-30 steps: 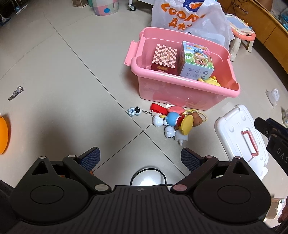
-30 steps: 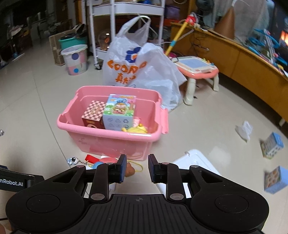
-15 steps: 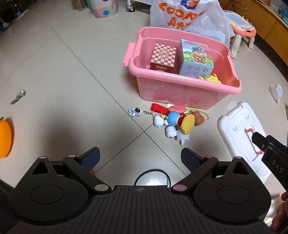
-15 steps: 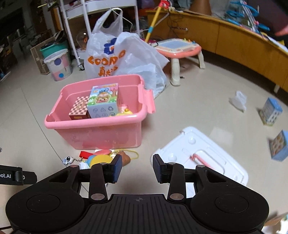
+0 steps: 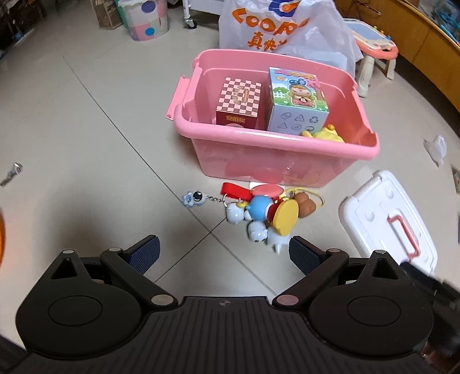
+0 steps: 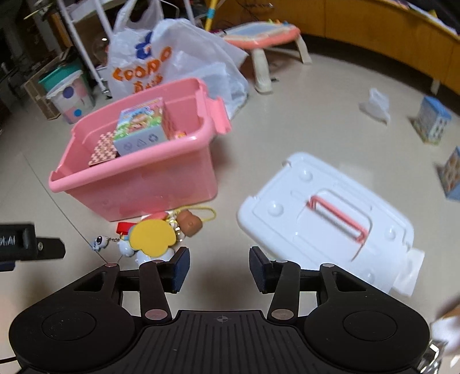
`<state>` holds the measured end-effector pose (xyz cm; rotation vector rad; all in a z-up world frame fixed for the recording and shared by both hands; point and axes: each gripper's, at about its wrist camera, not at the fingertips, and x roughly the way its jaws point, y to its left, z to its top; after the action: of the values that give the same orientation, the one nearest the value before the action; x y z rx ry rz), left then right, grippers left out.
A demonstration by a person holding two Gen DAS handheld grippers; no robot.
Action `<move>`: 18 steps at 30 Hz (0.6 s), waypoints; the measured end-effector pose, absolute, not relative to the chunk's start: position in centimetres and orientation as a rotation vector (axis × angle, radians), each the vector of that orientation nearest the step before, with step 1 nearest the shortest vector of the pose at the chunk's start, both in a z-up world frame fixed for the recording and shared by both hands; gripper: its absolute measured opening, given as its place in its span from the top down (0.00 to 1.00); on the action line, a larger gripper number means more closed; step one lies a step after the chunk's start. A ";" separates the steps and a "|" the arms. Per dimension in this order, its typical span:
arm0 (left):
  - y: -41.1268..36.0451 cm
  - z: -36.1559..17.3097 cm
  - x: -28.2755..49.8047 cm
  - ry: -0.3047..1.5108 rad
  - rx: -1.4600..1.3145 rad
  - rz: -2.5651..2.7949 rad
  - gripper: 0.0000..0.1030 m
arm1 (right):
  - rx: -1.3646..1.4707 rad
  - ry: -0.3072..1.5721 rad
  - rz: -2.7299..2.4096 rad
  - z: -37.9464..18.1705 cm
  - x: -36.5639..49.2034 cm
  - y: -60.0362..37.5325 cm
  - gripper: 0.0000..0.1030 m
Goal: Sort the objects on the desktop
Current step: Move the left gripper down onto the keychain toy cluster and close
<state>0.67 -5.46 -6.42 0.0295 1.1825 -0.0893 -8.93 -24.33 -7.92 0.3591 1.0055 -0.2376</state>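
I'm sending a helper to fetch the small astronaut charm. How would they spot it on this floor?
Find the pink bin; a toy pile lies on the floor before its near wall. The astronaut charm lies at that pile's left end, joined by a thin chain: tiny, blue-white, with a dark round visor, far smaller than the other toys.

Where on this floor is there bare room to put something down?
Open tile lies left of the pink bin, out toward the spotted pail. The strip between bin, keychain pile and white lid is crowded. Inside the bin, its right end beyond the boxes looks free.
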 end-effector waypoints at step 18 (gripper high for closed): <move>-8.2 -14.5 6.2 1.291 -0.294 -0.028 0.04 | 0.521 1.042 -0.318 -12.0 -7.9 -26.7 0.59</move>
<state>6.18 -8.17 -14.48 -0.2943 1.2914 -0.0281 -7.85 -26.67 -11.97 0.5206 1.0418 -0.3184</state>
